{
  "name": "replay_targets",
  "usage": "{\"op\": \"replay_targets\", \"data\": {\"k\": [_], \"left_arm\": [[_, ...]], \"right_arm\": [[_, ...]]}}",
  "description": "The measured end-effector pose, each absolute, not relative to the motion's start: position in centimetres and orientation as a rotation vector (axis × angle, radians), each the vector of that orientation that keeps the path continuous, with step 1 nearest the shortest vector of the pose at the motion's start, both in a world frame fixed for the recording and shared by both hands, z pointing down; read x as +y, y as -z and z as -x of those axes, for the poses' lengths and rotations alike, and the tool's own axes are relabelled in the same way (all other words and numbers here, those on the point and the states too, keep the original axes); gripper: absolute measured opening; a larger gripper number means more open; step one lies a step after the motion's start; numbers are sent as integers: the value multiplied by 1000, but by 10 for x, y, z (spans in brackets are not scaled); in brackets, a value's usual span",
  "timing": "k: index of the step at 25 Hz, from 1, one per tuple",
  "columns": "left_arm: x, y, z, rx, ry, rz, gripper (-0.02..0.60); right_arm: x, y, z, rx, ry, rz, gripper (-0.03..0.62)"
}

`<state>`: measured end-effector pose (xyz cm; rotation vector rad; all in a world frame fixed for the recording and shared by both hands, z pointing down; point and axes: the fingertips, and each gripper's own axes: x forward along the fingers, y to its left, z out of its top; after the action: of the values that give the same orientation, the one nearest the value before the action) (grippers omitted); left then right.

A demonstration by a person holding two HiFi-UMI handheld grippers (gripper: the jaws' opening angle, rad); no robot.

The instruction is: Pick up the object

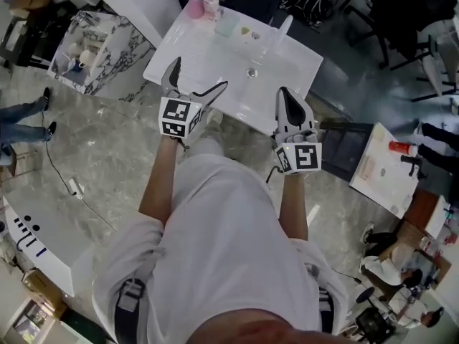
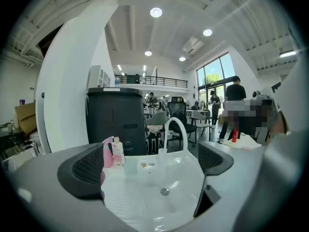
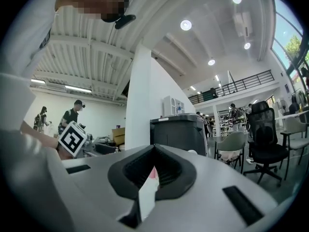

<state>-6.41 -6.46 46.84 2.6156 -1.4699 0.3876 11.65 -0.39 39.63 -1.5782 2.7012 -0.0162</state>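
Open hall, grey marbled floor, white pillar, ceiling spotlights; at the middle, a white basin point(image 1: 215, 67) serving as the bench.

Nearest, at the basin's 7 o'clock edge: left gripper point(image 1: 201, 74) point(image 2: 150, 163), jaws wide apart with only the bare basin bowl showing between them. Black-and-white square markers on its cube point(image 1: 179, 117), patterns only, no words.

At 5 o'clock, over the near rim: right gripper point(image 1: 285, 95) point(image 3: 155, 153), jaws together at the tips, nothing clamped; just a sliver of white and pink showing through the gap below the tips. Same kind of marker cube point(image 1: 301, 157) behind it.

Further in, at the bowl's centre: round metal drain point(image 1: 251, 72) point(image 2: 165, 191).

At the far rim, 11 o'clock corner: pink bottle point(image 1: 195, 4) point(image 2: 107, 153) upright, well apart from both grippers, with a small pale bottle point(image 1: 211, 4) point(image 2: 117, 151) just beside it, label too small to read. At 12 o'clock: curved white faucet point(image 1: 283, 29) point(image 2: 176, 129).

Beyond the basin: black cabinet point(image 2: 116, 122), office chairs, people standing by tall windows, a mezzanine railing.
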Motion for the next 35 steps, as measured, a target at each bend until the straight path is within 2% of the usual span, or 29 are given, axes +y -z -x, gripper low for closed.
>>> {"op": "replay_targets", "data": {"k": [7,14,25,35], "left_arm": [[-174,-525,99,-1335,-348,-2467,591],[-251,-599,104,-1186,-289,-2267,591],[-305,-699,80,-1006,-104,-1906,591],[-338,-760,69,-893,225,-1484,591]], "right_arm": [[-71,-392,-78,2694,157,1628,3],[-120,-403,-56,2663,309,1645,3],[-153,-417,-61,2697,405,1644,3],[-160,-431,-76,2642,512,1729,3]]}}
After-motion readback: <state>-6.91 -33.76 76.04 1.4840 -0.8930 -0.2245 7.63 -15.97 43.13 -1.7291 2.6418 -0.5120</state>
